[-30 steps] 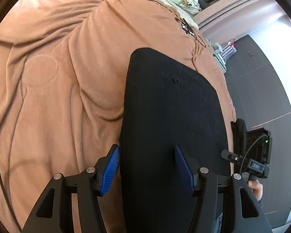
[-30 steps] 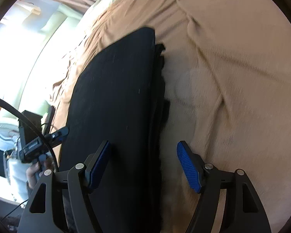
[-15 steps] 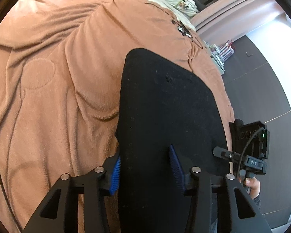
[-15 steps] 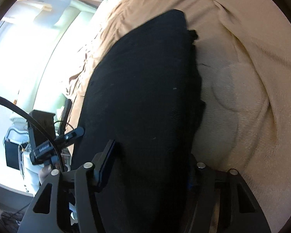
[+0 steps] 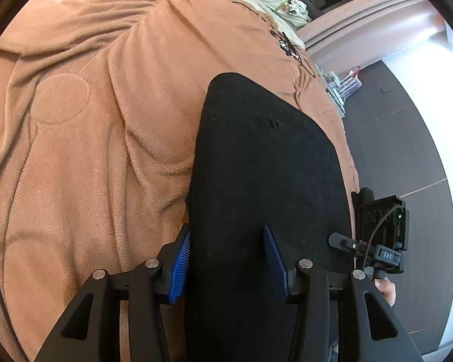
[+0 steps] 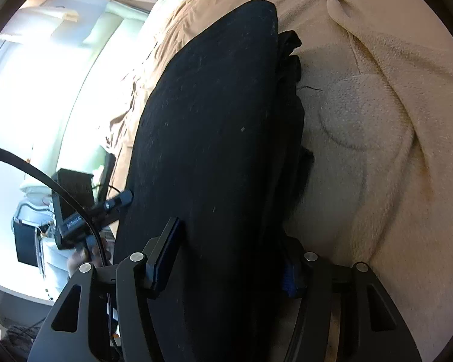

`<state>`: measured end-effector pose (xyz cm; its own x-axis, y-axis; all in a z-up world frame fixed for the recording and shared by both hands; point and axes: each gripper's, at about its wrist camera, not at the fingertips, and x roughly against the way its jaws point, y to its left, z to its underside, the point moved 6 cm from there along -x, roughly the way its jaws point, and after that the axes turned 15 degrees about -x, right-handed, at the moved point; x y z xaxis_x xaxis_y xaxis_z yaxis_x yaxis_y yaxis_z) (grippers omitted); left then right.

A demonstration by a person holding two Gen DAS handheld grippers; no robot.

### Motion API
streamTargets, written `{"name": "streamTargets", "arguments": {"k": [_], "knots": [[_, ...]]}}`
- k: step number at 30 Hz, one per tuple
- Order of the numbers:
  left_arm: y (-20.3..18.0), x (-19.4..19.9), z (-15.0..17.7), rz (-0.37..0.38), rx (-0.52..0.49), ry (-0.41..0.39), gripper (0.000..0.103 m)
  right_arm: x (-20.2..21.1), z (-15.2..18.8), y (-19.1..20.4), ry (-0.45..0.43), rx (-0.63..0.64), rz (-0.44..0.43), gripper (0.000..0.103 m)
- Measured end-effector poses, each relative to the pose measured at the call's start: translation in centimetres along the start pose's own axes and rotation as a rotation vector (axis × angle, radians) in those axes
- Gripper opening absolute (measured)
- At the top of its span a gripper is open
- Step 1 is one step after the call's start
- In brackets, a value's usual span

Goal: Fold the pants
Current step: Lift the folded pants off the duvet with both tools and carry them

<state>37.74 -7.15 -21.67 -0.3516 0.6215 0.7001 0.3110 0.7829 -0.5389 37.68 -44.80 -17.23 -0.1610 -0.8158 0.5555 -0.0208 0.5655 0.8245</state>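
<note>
Both your left gripper (image 5: pixel 226 259) and right gripper (image 6: pixel 229 259) have just closed from spread to pinching the near end of the black pants (image 5: pixel 265 163); you can lift for the fold

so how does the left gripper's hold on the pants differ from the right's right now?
The left gripper takes the near end of the black pants at one side edge, both blue pads showing. The right gripper straddles the opposite edge, where stacked layers show, and its right pad is mostly buried in fabric. Shared: each has pants fabric between its jaws, near end, over the tan blanket.
</note>
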Motion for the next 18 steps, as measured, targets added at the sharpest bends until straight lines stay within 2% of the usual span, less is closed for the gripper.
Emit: {"name": "streamTargets", "arguments": {"k": [4, 5, 8, 10, 18], "knots": [[-0.1, -0.2, 0.0, -0.015, -0.007, -0.012, 0.046, -0.4, -1.0, -0.1, -0.008, -0.006, -0.028, 0.054], [-0.2, 0.0, 0.1, -0.019, -0.010, -0.015, 0.044, -0.5, -1.0, 0.1, -0.010, 0.007, -0.028, 0.046], [-0.8, 0.8, -0.1, -0.005, -0.022, -0.036, 0.036, -0.2, 0.5, 0.6, -0.013, 0.038, -0.055, 0.034], [-1.1, 1.3, -0.3, 0.007, -0.023, -0.044, 0.032, 0.2, 0.7, 0.6, -0.021, 0.044, -0.070, 0.031], [-2.1, 4.2, -0.7, 0.004, -0.047, -0.093, 0.029, 0.8, 1.9, 1.7, -0.069, 0.098, -0.078, 0.026]]}}
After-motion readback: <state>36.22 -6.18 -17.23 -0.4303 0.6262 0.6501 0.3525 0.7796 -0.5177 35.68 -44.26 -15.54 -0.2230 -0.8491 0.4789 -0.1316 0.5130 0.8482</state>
